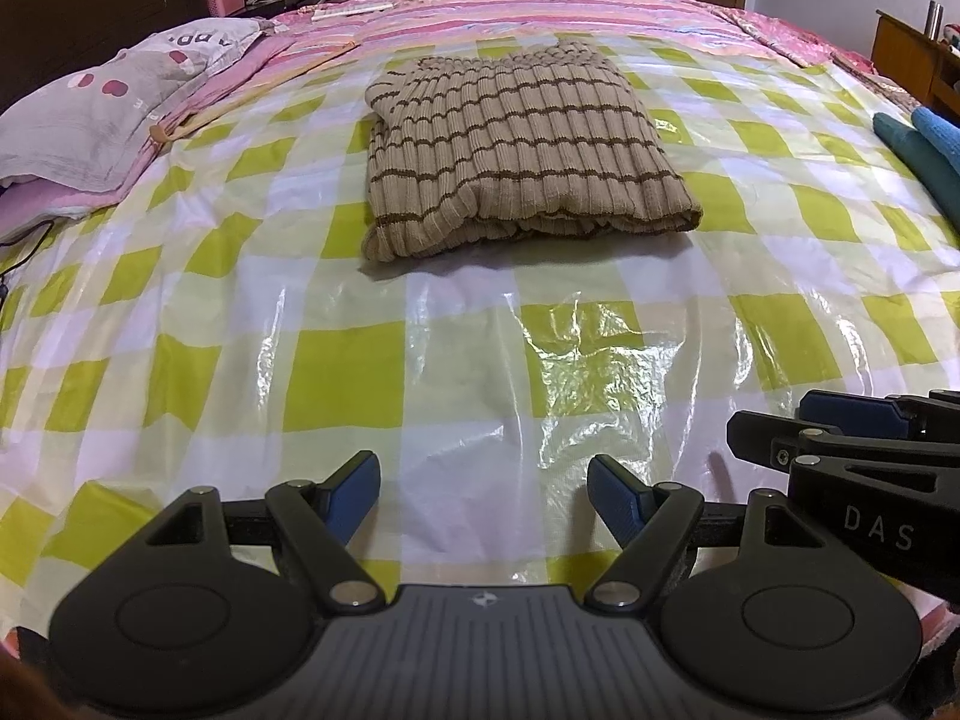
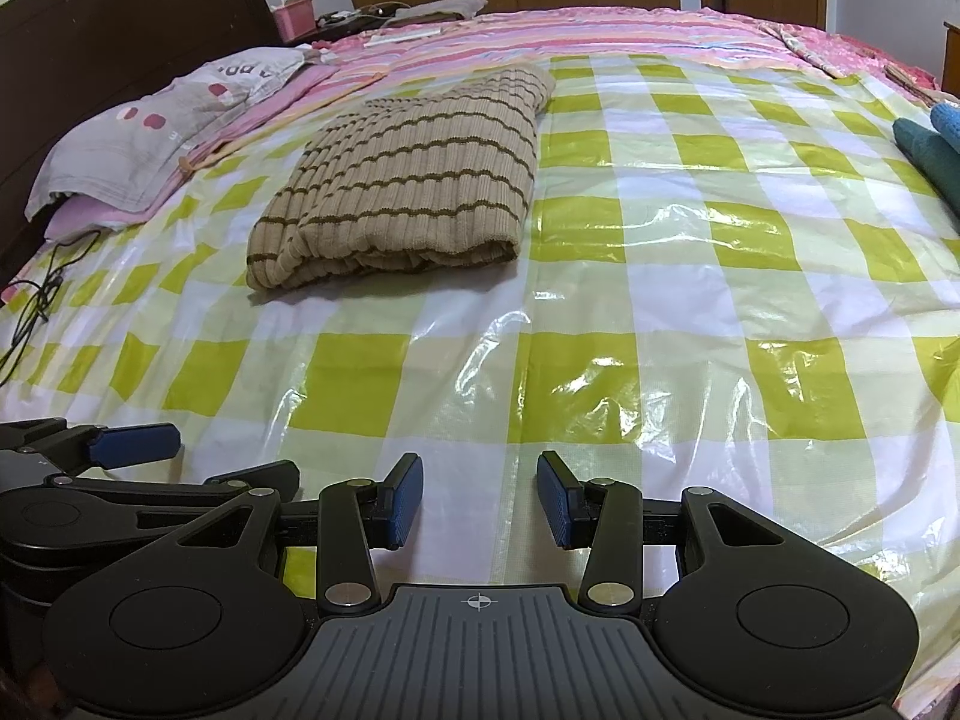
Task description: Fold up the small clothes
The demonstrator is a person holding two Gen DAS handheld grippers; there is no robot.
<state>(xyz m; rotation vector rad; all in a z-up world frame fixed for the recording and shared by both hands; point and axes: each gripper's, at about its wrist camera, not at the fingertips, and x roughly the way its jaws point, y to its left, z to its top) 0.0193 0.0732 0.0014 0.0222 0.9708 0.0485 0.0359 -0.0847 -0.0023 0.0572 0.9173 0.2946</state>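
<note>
Left gripper (image 1: 483, 495): seen nearest the lens, jaws held apart, nothing between the blue pads, only sheet beneath.
Right gripper (image 2: 480, 501): jaws also held apart and empty; set just beside the left gripper, on its right.
Sweater (image 1: 516, 150): already folded into a thick rectangle, laid flat on the checked sheet (image 1: 336, 372), well apart from both grippers and touched by neither.
Direction: straight ahead of the left gripper; ahead and to the left of the right gripper (image 2: 402, 180).
Long axis: judged to run away from the grippers, with the rounded fold edge (image 1: 540, 222) turned toward them.
Nearer hand: the left is judged better lined up; the right would have to be reached across.
Blue cloths (image 1: 918, 150): 2 are seen at the sheet's right edge, closer to the right gripper's side.
Stage: the fold of this sweater is judged finished or nearly so.
</note>
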